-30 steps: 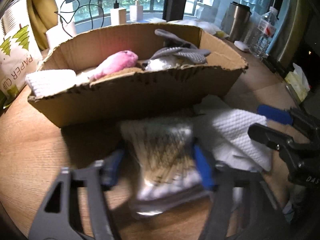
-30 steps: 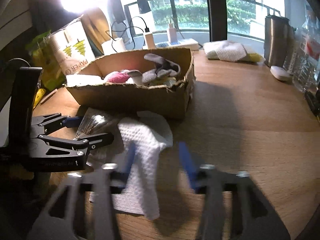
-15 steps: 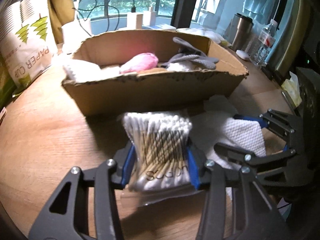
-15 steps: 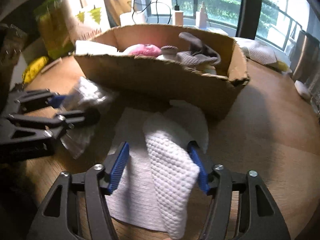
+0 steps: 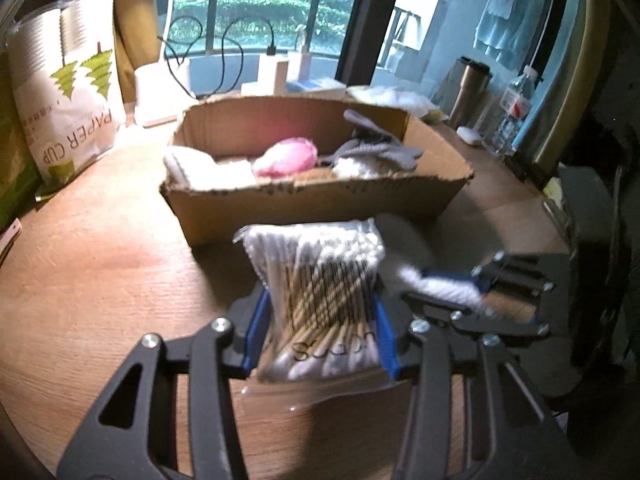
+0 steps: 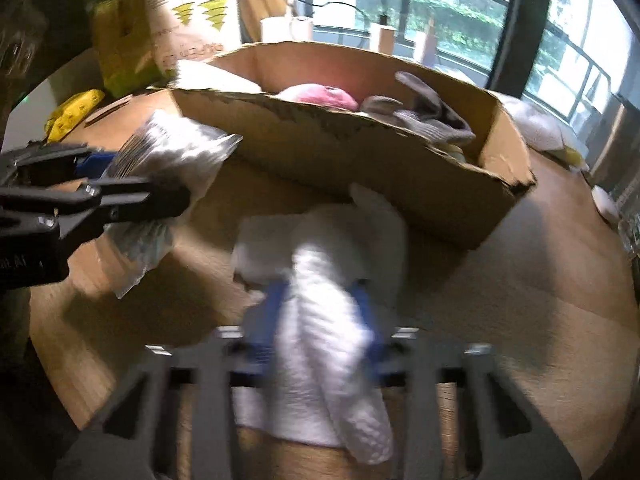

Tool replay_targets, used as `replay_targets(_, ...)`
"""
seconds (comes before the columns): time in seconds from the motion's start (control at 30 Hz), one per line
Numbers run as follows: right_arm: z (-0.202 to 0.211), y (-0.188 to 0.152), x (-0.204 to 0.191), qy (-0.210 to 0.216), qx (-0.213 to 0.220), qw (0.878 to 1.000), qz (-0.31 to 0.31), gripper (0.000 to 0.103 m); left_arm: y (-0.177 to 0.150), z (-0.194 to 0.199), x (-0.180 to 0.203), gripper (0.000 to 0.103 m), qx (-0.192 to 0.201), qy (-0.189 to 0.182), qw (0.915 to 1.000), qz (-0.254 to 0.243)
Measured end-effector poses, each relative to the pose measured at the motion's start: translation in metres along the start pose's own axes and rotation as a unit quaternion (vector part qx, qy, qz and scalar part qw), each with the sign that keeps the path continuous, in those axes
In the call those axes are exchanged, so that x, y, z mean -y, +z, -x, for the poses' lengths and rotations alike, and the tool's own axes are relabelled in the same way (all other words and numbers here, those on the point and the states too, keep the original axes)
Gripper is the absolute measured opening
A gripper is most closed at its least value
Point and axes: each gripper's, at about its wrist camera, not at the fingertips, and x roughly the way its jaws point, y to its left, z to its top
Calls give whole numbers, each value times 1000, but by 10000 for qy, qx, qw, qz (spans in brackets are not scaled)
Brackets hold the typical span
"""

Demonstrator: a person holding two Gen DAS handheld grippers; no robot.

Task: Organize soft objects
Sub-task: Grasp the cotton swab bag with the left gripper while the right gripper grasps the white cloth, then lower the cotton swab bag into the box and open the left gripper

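Observation:
My left gripper (image 5: 320, 328) is shut on a clear bag of cotton swabs (image 5: 320, 280) and holds it above the wooden table, in front of the cardboard box (image 5: 312, 200). My right gripper (image 6: 322, 320) is shut on a white textured cloth (image 6: 332, 320), lifted a little off the table near the box front. The box holds a pink soft toy (image 5: 286, 158), grey gloves (image 5: 384, 152) and white cloths (image 5: 200, 168). In the right wrist view the left gripper (image 6: 120, 196) with the bag (image 6: 172, 152) is at the left.
A paper-cup bag (image 5: 72, 100) stands at the left. A steel tumbler (image 5: 466, 88) and a water bottle (image 5: 514, 108) stand at the far right. Chargers and cables (image 5: 276, 68) sit behind the box. Yellow packets (image 6: 76, 112) lie at the table's left.
My left gripper closed on the cotton swab bag and lifted it. My right gripper moved over the white cloth, closed on it and raised it toward the box.

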Motion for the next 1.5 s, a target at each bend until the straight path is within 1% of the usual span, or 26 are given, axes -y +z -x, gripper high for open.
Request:
replay_targets(0.07, 1, 1, -4, 15, -10, 10000, 55, 9, 2, 7, 2, 47, 77, -2, 10000, -16)
replay_targets(0.1, 3, 2, -4, 77, 16, 10000, 23, 8, 3, 9, 3, 47, 108, -5, 9999, -27)
replay_targets(0.27, 25, 6, 7, 254, 295, 9992, -118, 8, 11, 21, 8, 47, 246, 31, 9997, -50)
replay_targets(0.53, 70, 13, 29, 326, 853, 9954, -299, 8, 25, 30, 18, 47, 407, 70, 9991, -122)
replay_targets(0.87, 100, 21, 61, 237, 1329, 9892, -565, 8, 51, 26, 32, 47, 540, 141, 9981, -274)
replay_targets(1.07, 105, 26, 83, 148, 1501, 9861, -703, 8, 68, 15, 39, 47, 571, 163, 9978, -295)
replay_targets(1.5, 94, 29, 124, 90, 1506, 9841, -942, 8, 95, -22, 56, 47, 484, 162, 9981, -345)
